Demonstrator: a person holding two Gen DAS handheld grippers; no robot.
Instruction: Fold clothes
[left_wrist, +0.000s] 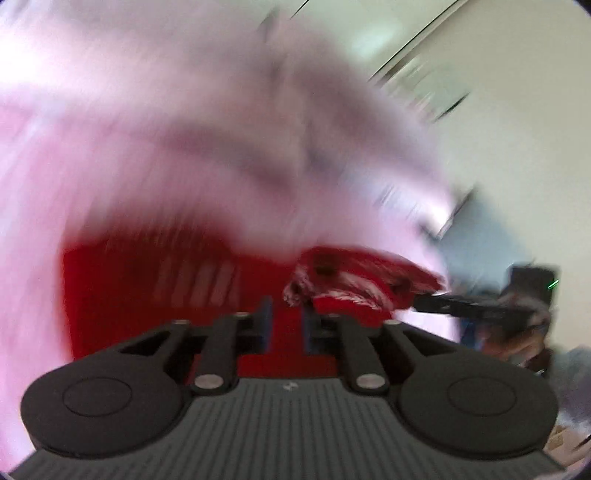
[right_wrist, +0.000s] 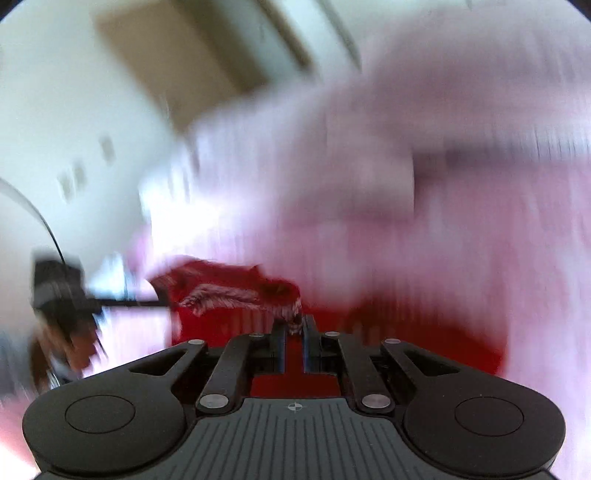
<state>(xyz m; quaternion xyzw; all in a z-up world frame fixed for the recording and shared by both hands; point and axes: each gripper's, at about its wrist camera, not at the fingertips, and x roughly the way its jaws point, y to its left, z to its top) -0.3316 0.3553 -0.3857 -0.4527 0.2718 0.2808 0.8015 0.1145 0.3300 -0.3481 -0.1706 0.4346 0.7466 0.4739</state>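
A red garment (left_wrist: 343, 280) with white striping is hanging stretched between the two claws, held up in front of a blurred pink mass (left_wrist: 184, 147) that is filling most of both views; what that mass is cannot be told through the motion blur. The left claw (left_wrist: 286, 321) is standing nearly closed with red cloth running between its blue-padded fingers (left_wrist: 264, 325). The right claw (right_wrist: 294, 345) is likewise pinching the garment's frayed striped corner (right_wrist: 291, 317). In the left wrist view the right claw (left_wrist: 432, 301) is gripping the garment's far end. A pale wall (left_wrist: 517, 147) is lying open to the right; in the right wrist view a brownish panel (right_wrist: 184, 55) is showing on the wall up left.
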